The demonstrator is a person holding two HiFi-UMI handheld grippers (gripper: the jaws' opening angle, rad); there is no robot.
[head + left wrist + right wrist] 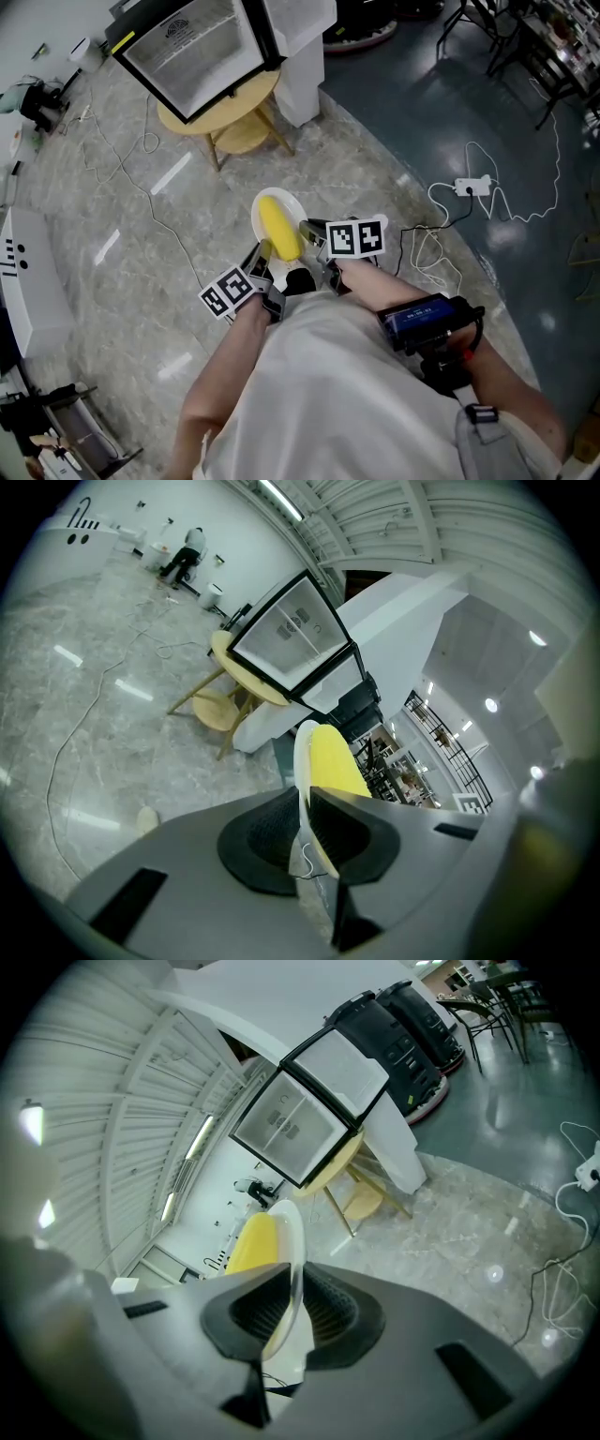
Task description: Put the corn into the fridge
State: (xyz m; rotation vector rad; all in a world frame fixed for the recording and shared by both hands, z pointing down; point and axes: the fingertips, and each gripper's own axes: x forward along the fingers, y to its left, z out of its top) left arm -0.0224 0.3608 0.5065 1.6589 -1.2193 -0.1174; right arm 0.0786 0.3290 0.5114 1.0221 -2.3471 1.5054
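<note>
pinching plate point(277, 194) rim, both jaws

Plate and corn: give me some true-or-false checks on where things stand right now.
1. The left gripper and the right gripper both clamp the white plate's rim. True.
2. The fridge stands on a round wooden table. True.
3. The corn lies on that table. False: it lies on the plate.
4. The plate is already inside the fridge. False: it is held over the floor, short of the fridge.
</note>
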